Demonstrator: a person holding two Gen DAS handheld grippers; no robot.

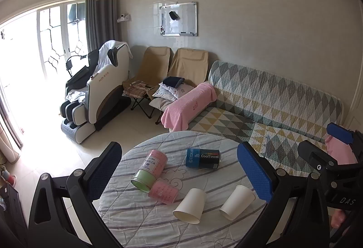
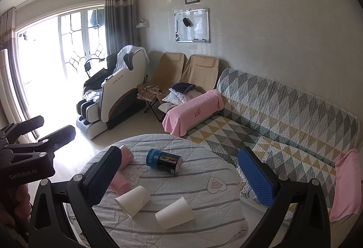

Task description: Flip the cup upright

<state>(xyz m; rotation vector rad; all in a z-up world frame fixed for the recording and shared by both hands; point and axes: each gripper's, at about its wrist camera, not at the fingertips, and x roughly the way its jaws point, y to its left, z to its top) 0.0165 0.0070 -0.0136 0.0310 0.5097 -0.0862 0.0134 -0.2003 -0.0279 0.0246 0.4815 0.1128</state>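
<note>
Hovering spread and empty, left hand-held gripper [image 1: 179,170] and right hand-held gripper [image 2: 179,177] wait while both white paper cups [image 1: 190,206] [image 1: 237,202] lie tipped at the worktop's [image 1: 140,225] six o'clock edge, nothing flipped yet.

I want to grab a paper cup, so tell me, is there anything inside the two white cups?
Both white cups lie on their sides. The left one's visible mouth looks empty; the right one's inside cannot be seen.
</note>
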